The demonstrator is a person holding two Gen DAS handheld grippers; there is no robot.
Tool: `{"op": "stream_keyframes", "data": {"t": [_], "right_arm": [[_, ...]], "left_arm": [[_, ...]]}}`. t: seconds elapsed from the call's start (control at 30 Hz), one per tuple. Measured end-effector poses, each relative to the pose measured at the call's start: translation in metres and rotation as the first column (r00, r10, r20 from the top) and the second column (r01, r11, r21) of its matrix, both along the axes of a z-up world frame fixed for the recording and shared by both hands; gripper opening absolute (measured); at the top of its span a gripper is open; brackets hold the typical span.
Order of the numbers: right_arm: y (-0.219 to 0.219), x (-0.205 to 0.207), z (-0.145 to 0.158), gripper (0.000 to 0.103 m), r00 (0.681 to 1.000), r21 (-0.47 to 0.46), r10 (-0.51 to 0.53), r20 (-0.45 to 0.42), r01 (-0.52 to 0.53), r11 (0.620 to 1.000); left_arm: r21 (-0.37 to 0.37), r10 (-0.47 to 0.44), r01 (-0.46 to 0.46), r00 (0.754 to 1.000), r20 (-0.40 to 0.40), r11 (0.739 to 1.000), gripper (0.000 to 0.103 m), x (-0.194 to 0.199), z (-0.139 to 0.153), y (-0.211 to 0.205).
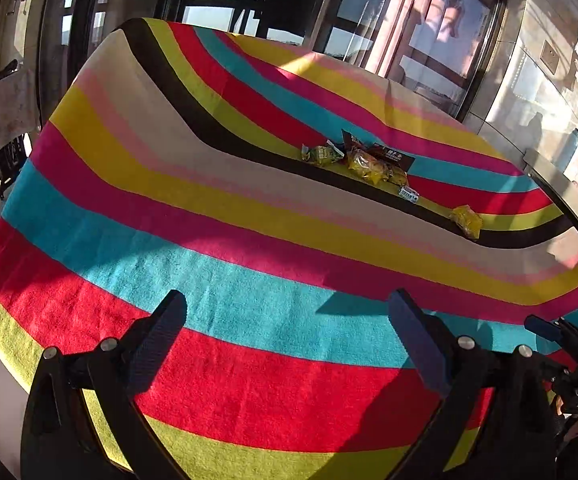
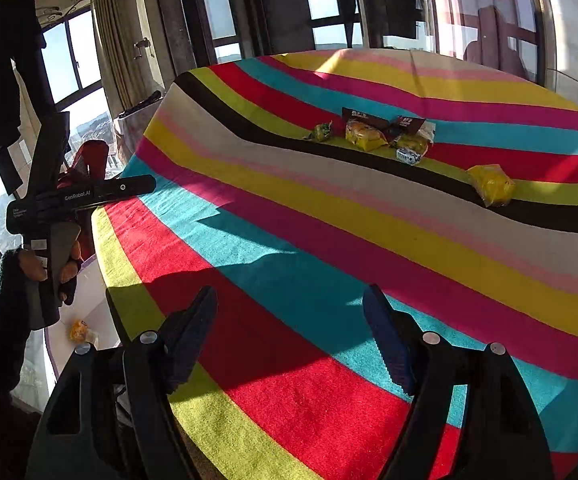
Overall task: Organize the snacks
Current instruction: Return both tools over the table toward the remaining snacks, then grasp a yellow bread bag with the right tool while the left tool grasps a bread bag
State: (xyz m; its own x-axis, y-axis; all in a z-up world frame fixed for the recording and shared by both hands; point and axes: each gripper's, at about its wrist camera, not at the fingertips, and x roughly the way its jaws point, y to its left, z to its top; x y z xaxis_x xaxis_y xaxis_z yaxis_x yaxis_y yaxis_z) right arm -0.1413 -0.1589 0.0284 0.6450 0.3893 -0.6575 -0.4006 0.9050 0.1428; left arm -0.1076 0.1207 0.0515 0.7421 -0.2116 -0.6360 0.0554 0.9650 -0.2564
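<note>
Both grippers hang over the near part of the table with nothing between their fingers.

From the left wrist, the left gripper [image 1: 289, 312] has its jaws spread wide above the red and teal bands of the striped cloth [image 1: 217, 240]. Far across the table, a cluster of snack packets [image 1: 363, 162] lies along the lime and black stripes, with a small white packet [image 1: 408, 193] just beside it and a yellow packet [image 1: 466, 221] a little apart to the right.

From the right wrist, the right gripper [image 2: 291, 306] also stands parted and empty. The same snacks lie well apart from it. At the left edge a gloved hand [image 2: 55, 266] holds the other gripper, and below the table edge one more yellow snack [image 2: 79, 330] lies on a white surface.
</note>
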Motion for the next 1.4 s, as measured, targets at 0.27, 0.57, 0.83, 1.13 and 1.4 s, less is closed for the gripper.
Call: {"op": "stream_keyframes", "data": {"t": [0.27, 0.57, 0.83, 1.13, 1.4], "right_arm": [[-0.093, 0.06, -0.027, 0.078, 0.958, -0.009, -0.269, -0.102, 0.27, 0.963], [-0.101, 0.148, -0.033, 0.086, 0.953, -0.018, -0.271, -0.138, 0.271, 0.962], [-0.086, 0.219, -0.038, 0.086, 0.946, 0.014, -0.263, -0.19, 0.27, 0.963], [-0.056, 0.238, -0.044, 0.049, 0.958, -0.163, -0.25, -0.139, 0.227, 0.96], [-0.066, 0.222, -0.038, 0.046, 0.962, -0.032, -0.241, -0.125, 0.239, 0.97]], "left_arm": [[0.047, -0.152, 0.155, 0.987, -0.049, 0.987, 0.101, 0.091, -0.022, -0.108], [0.132, -0.216, 0.23, 0.97, -0.111, 0.964, 0.101, 0.115, -0.035, -0.138], [0.065, -0.213, 0.225, 0.965, -0.151, 0.972, 0.101, 0.118, -0.042, -0.126], [0.057, -0.218, 0.229, 0.964, -0.151, 0.972, 0.101, 0.12, -0.043, -0.125], [-0.121, -0.175, 0.154, 0.966, -0.192, 0.981, 0.101, 0.144, -0.037, -0.106]]}}
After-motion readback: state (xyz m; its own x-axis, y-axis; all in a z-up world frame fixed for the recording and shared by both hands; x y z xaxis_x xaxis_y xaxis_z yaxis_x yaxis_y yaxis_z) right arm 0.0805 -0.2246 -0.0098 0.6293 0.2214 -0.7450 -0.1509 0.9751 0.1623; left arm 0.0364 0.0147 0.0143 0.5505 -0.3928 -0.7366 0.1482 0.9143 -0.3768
